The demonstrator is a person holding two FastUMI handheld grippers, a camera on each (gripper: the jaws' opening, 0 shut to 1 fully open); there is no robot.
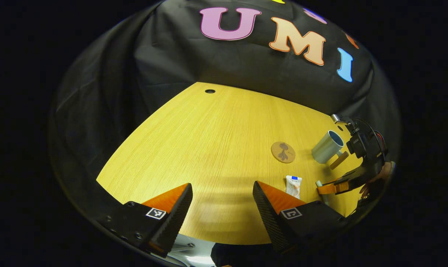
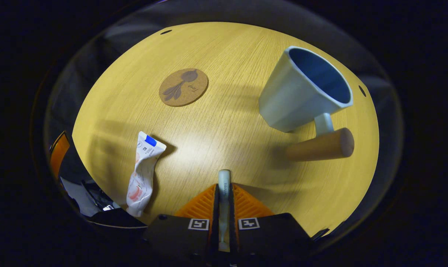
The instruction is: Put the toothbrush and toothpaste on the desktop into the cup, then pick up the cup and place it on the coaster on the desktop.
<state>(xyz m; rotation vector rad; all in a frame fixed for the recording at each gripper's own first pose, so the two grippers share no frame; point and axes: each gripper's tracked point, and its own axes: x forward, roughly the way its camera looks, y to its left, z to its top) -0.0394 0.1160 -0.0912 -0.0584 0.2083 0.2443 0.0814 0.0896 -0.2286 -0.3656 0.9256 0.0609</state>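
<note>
My right gripper point(image 2: 224, 193) is shut on a pale toothbrush point(image 2: 224, 181), whose handle end pokes out past the fingertips over the table. A pale blue cup point(image 2: 301, 92) with a wooden handle point(image 2: 320, 146) stands ahead to the right. A white toothpaste tube point(image 2: 144, 170) lies on the table to the left, and a round cork coaster point(image 2: 183, 87) lies beyond it. In the left gripper view my left gripper point(image 1: 222, 194) is open above bare table; the coaster point(image 1: 283, 152), the cup point(image 1: 327, 146), the toothpaste point(image 1: 294, 185) and the right gripper point(image 1: 329, 188) show at the right.
The yellow wooden table point(image 1: 209, 141) has small cable holes near its far edge point(image 1: 210, 91). The black cloth wall closes in behind it. A hand point(image 1: 375, 178) holds the right gripper at the table's right side.
</note>
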